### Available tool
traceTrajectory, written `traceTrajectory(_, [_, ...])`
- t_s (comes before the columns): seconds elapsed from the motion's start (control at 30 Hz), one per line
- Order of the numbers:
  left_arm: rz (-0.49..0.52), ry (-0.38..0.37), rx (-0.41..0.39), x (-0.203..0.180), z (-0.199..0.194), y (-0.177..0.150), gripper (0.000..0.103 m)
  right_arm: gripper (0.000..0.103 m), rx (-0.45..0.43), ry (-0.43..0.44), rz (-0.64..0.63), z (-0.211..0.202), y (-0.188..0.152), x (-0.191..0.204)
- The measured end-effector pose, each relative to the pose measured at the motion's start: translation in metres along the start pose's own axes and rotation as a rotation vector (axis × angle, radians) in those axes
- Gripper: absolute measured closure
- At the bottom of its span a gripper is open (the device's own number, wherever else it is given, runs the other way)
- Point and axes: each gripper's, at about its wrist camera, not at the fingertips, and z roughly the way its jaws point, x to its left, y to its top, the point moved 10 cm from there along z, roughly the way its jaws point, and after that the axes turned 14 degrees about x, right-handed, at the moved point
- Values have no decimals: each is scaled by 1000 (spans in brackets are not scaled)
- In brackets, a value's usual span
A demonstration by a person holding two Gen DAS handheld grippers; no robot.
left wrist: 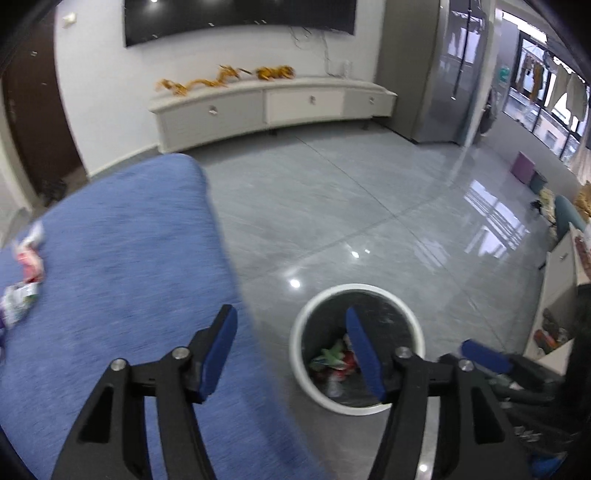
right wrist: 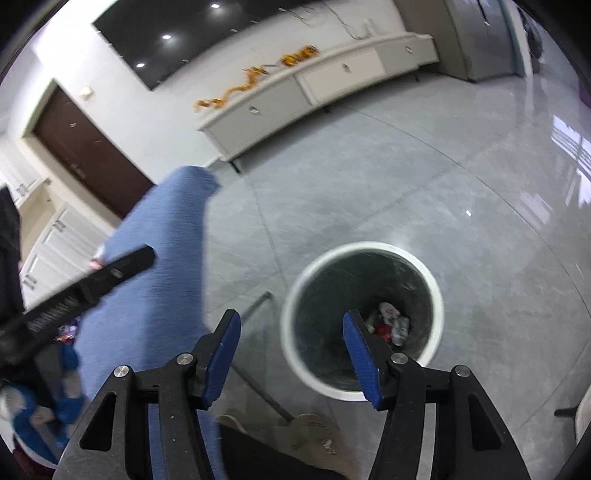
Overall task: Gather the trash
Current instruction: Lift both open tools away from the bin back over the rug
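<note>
The left gripper (left wrist: 291,332) and right gripper (right wrist: 291,334), both black-framed with blue pads, stand spread and empty above the round white-rimmed trash bin (left wrist: 413,325), which holds crumpled wrappers (right wrist: 391,323). Two wrappers (left wrist: 27,258) lie on the blue cloth-covered table (left wrist: 129,240), whose edge borders open grey tile floor (left wrist: 351,203).

Long white media cabinet (left wrist: 273,107) against far wall, three drawers, orange garland (left wrist: 225,79) strewn along top. Dark wall-mounted screen (left wrist: 240,18) above. Brown door (right wrist: 88,155) at left. Glossy grey tiled floor (left wrist: 351,206). Grey refrigerator (left wrist: 447,70) at right. Purple stool (left wrist: 522,167) near glazed balcony doors.
</note>
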Motion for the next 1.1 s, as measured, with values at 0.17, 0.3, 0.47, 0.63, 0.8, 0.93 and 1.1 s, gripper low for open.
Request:
traceTrajectory(0.17, [-50, 88, -58, 54, -36, -24, 42, 45, -33, 21, -109, -16, -2, 59])
traceTrajectory(0.3, [-98, 147, -89, 99, -59, -46, 42, 45, -52, 21, -191, -21, -7, 104])
traceTrajectory(0.47, [-157, 207, -141, 143, -91, -77, 42, 41, -48, 30, -276, -12, -16, 153])
traceTrajectory(0.63, [-215, 242, -178, 179, -113, -99, 42, 38, -37, 12, -352, 4, -23, 192])
traceTrajectory(0.8, [-264, 274, -204, 207, -131, -122, 42, 33, -26, -5, -395, 18, -34, 227])
traceTrajectory(0.93, [-305, 287, -218, 225, -142, -137, 42, 31, -15, 9, -415, 23, -40, 245])
traceTrajectory(1.1, [-343, 290, -223, 244, -145, -151, 42, 31, 0, 22, -438, 30, -46, 263])
